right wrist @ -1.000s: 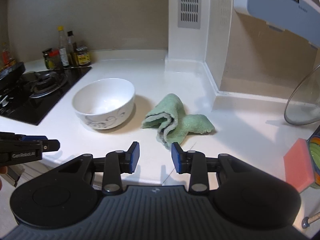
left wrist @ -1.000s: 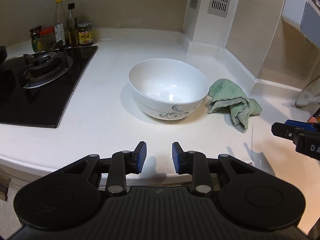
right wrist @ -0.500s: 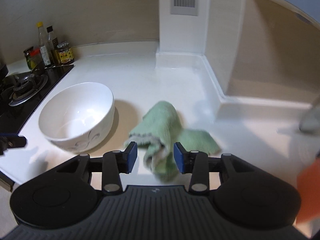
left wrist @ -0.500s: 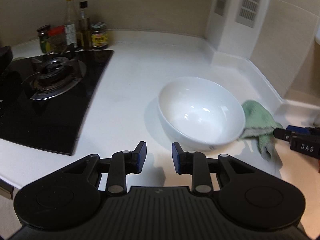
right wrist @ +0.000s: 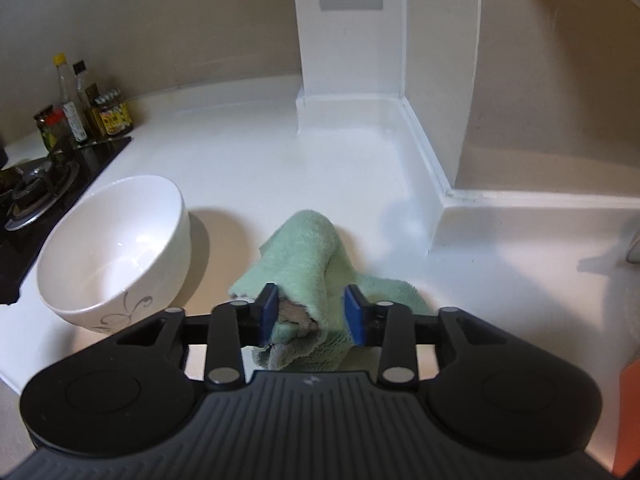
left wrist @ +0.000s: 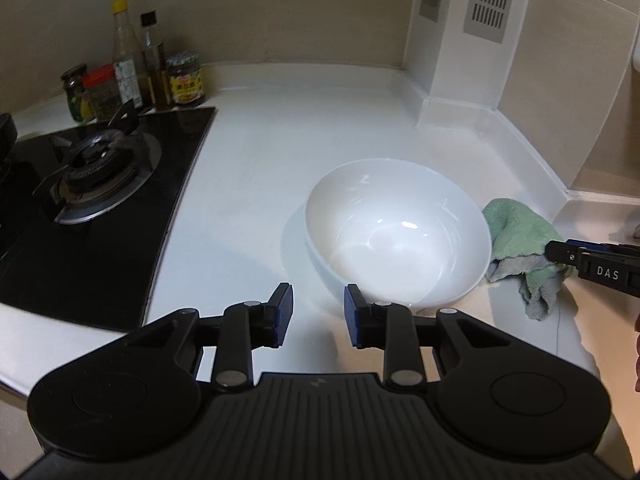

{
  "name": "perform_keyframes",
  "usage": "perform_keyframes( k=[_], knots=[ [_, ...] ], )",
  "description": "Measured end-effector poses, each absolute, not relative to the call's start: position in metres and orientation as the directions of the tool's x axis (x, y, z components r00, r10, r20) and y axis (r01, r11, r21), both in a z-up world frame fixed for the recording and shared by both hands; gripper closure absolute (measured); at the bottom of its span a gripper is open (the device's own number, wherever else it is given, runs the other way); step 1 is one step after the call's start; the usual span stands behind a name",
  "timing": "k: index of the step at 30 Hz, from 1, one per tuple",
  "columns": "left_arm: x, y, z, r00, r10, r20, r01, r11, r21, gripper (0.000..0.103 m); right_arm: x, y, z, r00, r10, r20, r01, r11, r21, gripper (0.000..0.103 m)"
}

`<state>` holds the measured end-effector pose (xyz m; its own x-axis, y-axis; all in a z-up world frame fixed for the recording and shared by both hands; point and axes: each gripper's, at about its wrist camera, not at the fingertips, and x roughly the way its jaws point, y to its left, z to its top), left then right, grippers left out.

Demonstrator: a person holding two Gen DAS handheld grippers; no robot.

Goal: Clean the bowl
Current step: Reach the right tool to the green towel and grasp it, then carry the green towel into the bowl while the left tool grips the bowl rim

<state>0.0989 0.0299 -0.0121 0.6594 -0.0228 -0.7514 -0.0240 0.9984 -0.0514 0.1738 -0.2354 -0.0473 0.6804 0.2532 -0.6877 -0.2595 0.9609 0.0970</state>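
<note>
white bowl [left wrist: 398, 236] upright on table [left wrist: 256, 184], near front edge, just right of black stove top [left wrist: 92, 216]; inside looks bare, glossy; green cloth [right wrist: 308, 276] crumpled just beside bowl on its right, not touching far as I can tell; right gripper [right wrist: 311, 314] straddling cloth, jaws closing with cloth bunched between them, pads not clearly pressing yet; left gripper [left wrist: 316, 316] open, nothing in it, hovering by bowl's near rim; sauce bottles [left wrist: 136, 68] at table's back edge behind stove

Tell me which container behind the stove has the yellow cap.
The tallest clear bottle, standing left of the black-capped bottle; the jars beside them are shorter.
</note>
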Motion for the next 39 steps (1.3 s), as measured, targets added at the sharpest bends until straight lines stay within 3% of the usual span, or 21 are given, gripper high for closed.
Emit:
perform_keyframes(
  k=[1, 4, 10, 17, 22, 32, 35, 37, 39],
  knots=[
    [0.102, 0.029, -0.012, 0.657, -0.024, -0.753, -0.025, 0.998, -0.053, 0.069, 0.175, -0.235, -0.048, 0.677, 0.257, -0.69, -0.271, 0.958, 0.091, 0.091],
    [0.104, 0.027, -0.011, 0.661, -0.034, -0.749, -0.008, 0.999, -0.052, 0.069, 0.176, -0.238, -0.044, 0.678, 0.266, -0.685, -0.269, 0.957, 0.106, 0.095],
    [0.108, 0.037, -0.014, 0.662, -0.047, -0.748, -0.031, 0.995, -0.09, 0.069, 0.179, -0.241, -0.02, 0.69, 0.341, -0.639, -0.29, 0.939, 0.187, 0.096],
    [0.113, 0.073, -0.009, 0.68, -0.108, -0.725, -0.097, 0.967, -0.235, 0.069, 0.184, -0.198, 0.05, 0.659, 0.53, -0.533, -0.508, 0.837, 0.204, 0.096],
    [0.125, 0.092, -0.012, 0.677, -0.151, -0.72, -0.12, 0.943, -0.31, 0.069, 0.193, -0.131, 0.042, 0.524, 0.582, -0.622, -0.68, 0.725, 0.105, 0.096],
    [0.138, 0.089, -0.02, 0.649, -0.21, -0.732, -0.073, 0.94, -0.334, 0.069, 0.225, -0.057, -0.021, 0.305, 0.406, -0.862, -0.777, 0.63, 0.022, 0.092],
    [0.143, 0.084, -0.023, 0.632, -0.225, -0.742, -0.06, 0.94, -0.336, 0.069, 0.222, -0.06, -0.018, 0.3, 0.394, -0.869, -0.786, 0.618, 0.009, 0.09],
    [0.146, 0.082, -0.024, 0.626, -0.236, -0.743, -0.053, 0.938, -0.343, 0.069, 0.223, -0.071, -0.006, 0.296, 0.438, -0.849, -0.772, 0.633, 0.058, 0.079],
    [0.15, 0.08, -0.025, 0.621, -0.244, -0.745, -0.05, 0.936, -0.348, 0.069, 0.226, -0.077, -0.003, 0.306, 0.446, -0.841, -0.763, 0.643, 0.064, 0.076]
  ],
)
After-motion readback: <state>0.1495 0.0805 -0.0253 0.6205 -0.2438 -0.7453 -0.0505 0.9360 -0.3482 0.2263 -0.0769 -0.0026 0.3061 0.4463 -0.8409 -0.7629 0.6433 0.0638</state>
